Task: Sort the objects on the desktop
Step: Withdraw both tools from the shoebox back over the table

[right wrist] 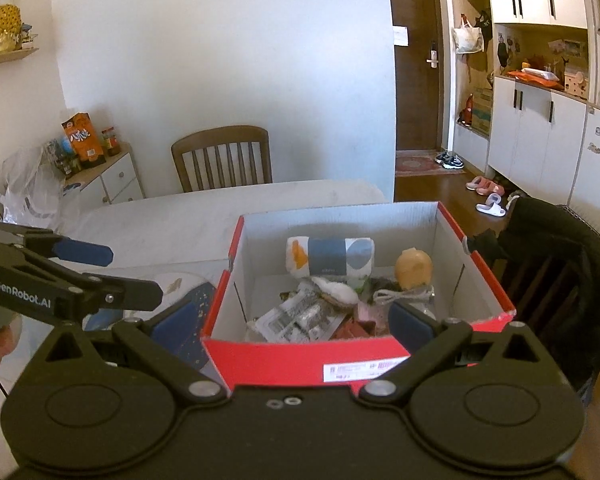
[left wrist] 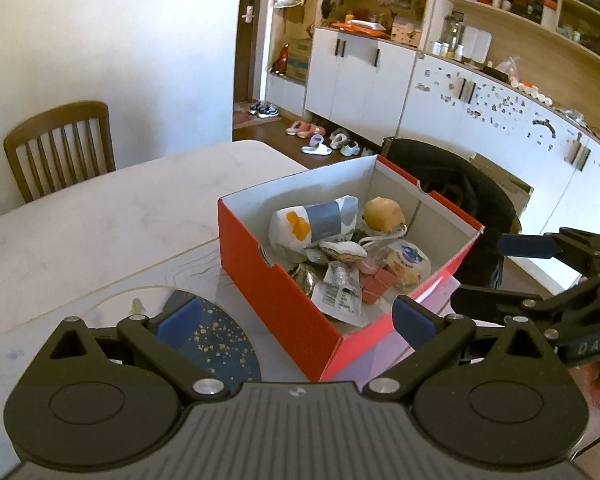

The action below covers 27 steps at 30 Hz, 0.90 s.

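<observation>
Pale table, wooden chair far side, cabinets right. Full red box between right gripper spread fingers; left gripper released, empty.

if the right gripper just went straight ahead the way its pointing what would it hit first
Most likely the near wall of the red box, which sits right between the open fingers of the right gripper. If it rides slightly higher than it looks, it would clear the rim and meet the packets piled inside; depth is hard to judge.
</observation>
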Each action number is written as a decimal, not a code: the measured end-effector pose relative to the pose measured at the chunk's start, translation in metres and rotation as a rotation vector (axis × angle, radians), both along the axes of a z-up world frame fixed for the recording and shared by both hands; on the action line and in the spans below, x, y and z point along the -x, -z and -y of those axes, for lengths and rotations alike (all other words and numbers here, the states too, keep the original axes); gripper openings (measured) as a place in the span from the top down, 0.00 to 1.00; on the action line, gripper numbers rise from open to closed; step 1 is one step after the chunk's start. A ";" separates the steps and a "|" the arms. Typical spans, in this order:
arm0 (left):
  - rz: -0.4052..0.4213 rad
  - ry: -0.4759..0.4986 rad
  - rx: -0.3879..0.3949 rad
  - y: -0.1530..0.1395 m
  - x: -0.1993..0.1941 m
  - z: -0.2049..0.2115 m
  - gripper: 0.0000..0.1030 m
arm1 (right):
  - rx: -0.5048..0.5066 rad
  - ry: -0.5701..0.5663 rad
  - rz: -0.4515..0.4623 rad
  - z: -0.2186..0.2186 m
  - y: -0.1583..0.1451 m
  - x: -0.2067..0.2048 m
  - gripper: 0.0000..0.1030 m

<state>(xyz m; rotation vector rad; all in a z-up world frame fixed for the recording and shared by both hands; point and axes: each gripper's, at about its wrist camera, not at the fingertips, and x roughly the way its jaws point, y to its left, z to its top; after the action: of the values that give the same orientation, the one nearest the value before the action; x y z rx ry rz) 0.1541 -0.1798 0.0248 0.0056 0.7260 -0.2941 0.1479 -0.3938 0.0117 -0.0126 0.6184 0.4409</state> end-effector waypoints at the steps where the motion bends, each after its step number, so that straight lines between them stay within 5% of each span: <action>1: 0.005 0.005 -0.005 0.000 0.003 0.001 0.01 | -0.005 0.004 -0.002 0.000 0.001 0.003 0.01; 27: 0.013 0.019 -0.033 0.013 0.020 -0.001 0.01 | -0.046 0.075 -0.036 0.002 0.009 0.018 0.01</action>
<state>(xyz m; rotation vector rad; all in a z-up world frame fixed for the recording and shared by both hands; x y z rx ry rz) 0.1342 -0.1791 0.0116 0.0453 0.7178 -0.3003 0.1296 -0.3954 0.0025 0.0622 0.6417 0.3837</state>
